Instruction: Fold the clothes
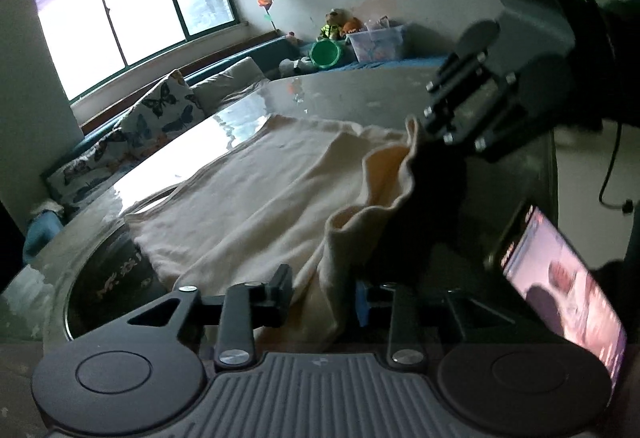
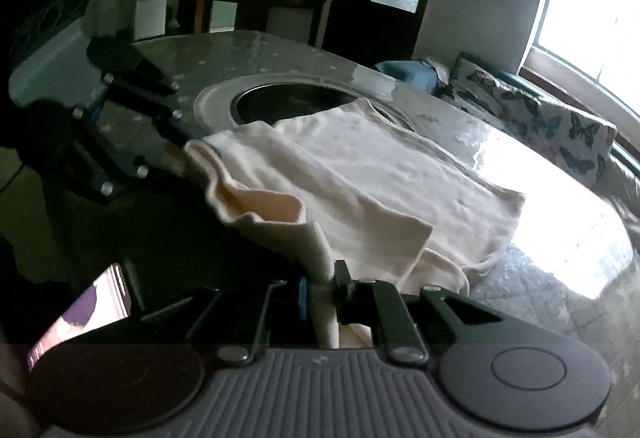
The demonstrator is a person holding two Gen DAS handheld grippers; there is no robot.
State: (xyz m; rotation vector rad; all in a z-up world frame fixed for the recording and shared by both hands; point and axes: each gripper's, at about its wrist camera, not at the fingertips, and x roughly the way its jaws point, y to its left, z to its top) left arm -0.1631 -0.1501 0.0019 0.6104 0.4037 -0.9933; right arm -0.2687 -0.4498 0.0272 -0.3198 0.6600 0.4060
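- Cream knit fabric: a pale garment (image 1: pixel 256 182) lies spread across a glossy round table (image 1: pixel 360 94), with its near edge lifted off the surface between the two grippers.
- The left gripper (image 1: pixel 324 302) pinches one bunched corner of the garment; cloth fills the gap between its black finger and its blue-padded finger, and the jaws press in on it.
- The right gripper (image 2: pixel 322 288) clamps the other corner the same way, a narrow roll of cloth squeezed between its blue pad and black finger.
- Between the two pinched corners the raised hem sags in a loose wave, showing a warmer peach-toned inner side.
- The rest of the garment rests flat on the table, its far end partly covering a dark round inset (image 2: pixel 296 102) in the middle of the tabletop.
- In the left wrist view the right gripper appears at upper right, gripping the hem; in the right wrist view the left gripper appears at left, doing likewise.
- A lit phone screen (image 1: pixel 568 278) stands at the near table edge, just beside the grippers.
- Butterfly-print cushions (image 1: pixel 160 106) line a bench under the window (image 1: pixel 132 6), well apart from the garment.
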